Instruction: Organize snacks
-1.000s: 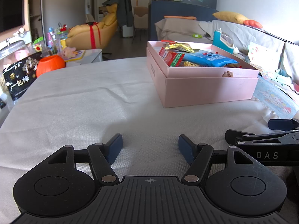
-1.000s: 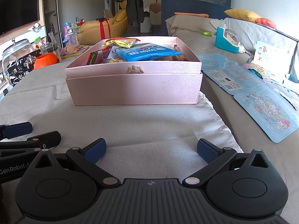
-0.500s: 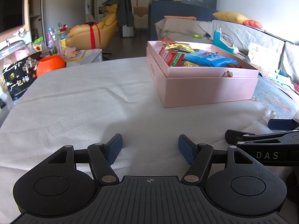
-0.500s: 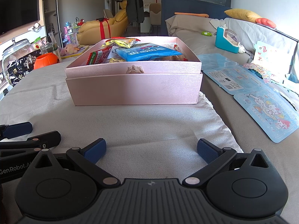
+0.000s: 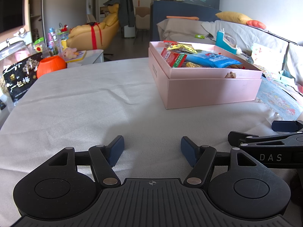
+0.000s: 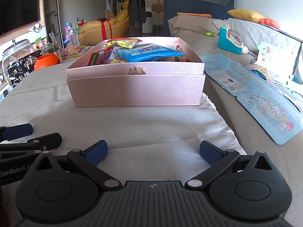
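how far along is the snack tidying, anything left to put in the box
Done, it seems: the pink box already holds several packets, among them a blue bag, a red pack and a yellow one. In hand: nothing; the left gripper and right gripper sit low over the white cloth, jaws open and empty. Left: no loose snacks show on the cloth; a black packet stands beyond the table's edge.

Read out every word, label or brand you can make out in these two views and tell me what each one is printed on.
"DAS": white letters on the right gripper, seen from the left wrist view.
"GenRobot.A", cut off: on the left gripper, seen from the right wrist view.
"一包梅": white characters on the black snack bag.
Print on the blue snack packet, the red snack packet and the cartoon sticker sheets: too small or blurred to read.
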